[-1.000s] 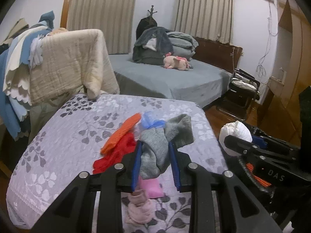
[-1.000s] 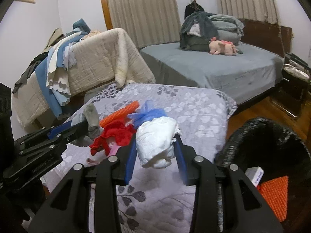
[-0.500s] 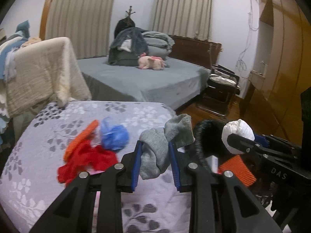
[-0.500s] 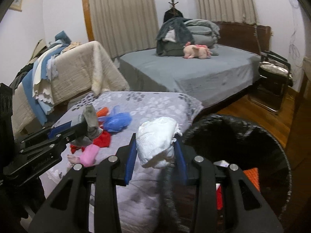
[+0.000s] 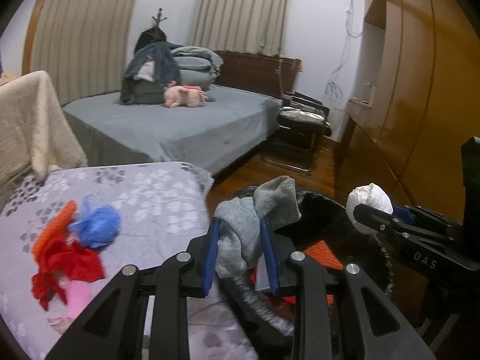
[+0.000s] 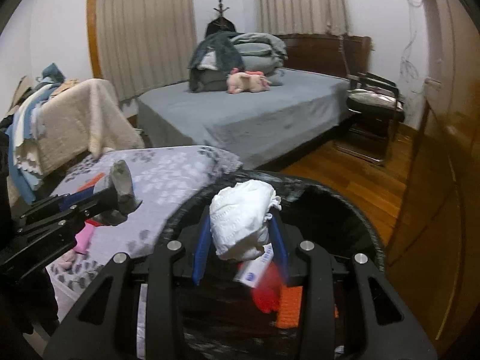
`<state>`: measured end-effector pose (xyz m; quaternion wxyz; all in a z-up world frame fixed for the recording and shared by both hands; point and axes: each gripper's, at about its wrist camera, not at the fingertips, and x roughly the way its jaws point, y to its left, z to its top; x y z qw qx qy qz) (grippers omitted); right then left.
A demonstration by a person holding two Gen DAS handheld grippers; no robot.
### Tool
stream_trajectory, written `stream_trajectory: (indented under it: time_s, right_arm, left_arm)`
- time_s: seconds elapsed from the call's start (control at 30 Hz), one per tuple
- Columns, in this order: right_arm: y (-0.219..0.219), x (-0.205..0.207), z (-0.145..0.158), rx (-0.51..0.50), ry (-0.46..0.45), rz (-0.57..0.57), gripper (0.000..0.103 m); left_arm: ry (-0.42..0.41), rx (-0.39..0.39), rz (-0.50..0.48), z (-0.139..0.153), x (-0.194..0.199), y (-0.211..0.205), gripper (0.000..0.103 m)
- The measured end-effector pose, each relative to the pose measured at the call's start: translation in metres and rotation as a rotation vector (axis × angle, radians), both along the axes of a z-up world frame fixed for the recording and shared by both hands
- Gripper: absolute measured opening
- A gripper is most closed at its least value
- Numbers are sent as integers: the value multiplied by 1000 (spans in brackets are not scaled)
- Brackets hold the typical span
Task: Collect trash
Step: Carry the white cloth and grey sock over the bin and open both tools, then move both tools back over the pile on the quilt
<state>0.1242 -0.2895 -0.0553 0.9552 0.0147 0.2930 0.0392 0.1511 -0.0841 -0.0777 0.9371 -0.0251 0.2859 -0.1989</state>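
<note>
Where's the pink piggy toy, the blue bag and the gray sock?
Pink toy [image 6: 246, 82], right wrist view, on its body.
Blue bag [image 5: 99, 225], left wrist view, on its bunched middle.
Gray sock [image 5: 240, 231], left wrist view, on the part between the gripper fingers.

Your floral quilted surface [image 5: 156, 192] carries a blue bag [image 5: 99, 225] at nine o'clock, orange cloth [image 5: 54, 231] beside it, and a red cloth [image 5: 69, 267] plus a pink piece [image 5: 76, 297] toward eight.
</note>
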Motion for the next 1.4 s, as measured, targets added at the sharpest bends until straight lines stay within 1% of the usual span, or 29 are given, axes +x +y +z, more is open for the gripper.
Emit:
stream_trajectory:
  time_s: [0.13, 0.23, 0.57, 0.7, 0.77, 0.8, 0.83, 0.9, 0.93, 0.97, 1.0, 1.03, 1.07, 1.13, 1.23, 1.33, 1.4]
  right_arm:
    - [-21, -3, -8, -6, 13, -44, 36]
    - [-29, -3, -13, -9, 22, -62, 36]
    - [-55, -3, -34, -19, 64, -102, 36]
    - [-59, -1, -40, -15, 80, -109, 39]
    - [-61, -1, -43, -11, 90, -112, 44]
    - [-62, -1, -45, -12, 94, -114, 51]
    - [-63, -1, -46, -15, 95, -117, 59]
    - [-64, -1, -47, -17, 99, -121, 63]
    - [-65, -2, -46, -18, 99, -121, 65]
    - [-64, -3, -46, -21, 96, -123, 66]
    - [-64, -4, -45, -23, 94, -125, 70]
    - [-63, -4, -44, -25, 90, -129, 77]
    - [-63, -4, -43, -26, 84, -134, 80]
    - [-62, -6, -39, -28, 69, -141, 90]
    - [-55, -7, -33, -23, 50, -135, 93]
    - [-44, -5, -27, -1, 38, -116, 95]
    - [-31, -2, -24, 10, 33, -90, 95]
  left_arm:
    - [8, 1, -41, -5, 4, -24, 28]
    - [10, 5, -67, -10, 7, -41, 28]
    - [50, 13, -120, -27, 23, -78, 28]
    - [68, 22, -148, -34, 26, -89, 28]
    - [76, 21, -156, -36, 27, -90, 30]
    - [78, 20, -160, -37, 26, -90, 32]
    - [78, 22, -161, -37, 26, -92, 39]
    - [73, 23, -159, -36, 25, -92, 49]
    - [68, 21, -153, -34, 25, -90, 53]
    - [66, 19, -147, -33, 25, -87, 54]
    - [63, 17, -142, -32, 25, -84, 56]
    - [60, 16, -136, -30, 25, -81, 59]
    - [53, 17, -126, -28, 24, -77, 62]
    - [37, 18, -104, -23, 22, -67, 73]
    - [12, 19, -54, -16, 16, -44, 84]
    - [1, 26, -8, -11, 11, -20, 90]
    - [-12, 40, 34, -9, 4, 0, 92]
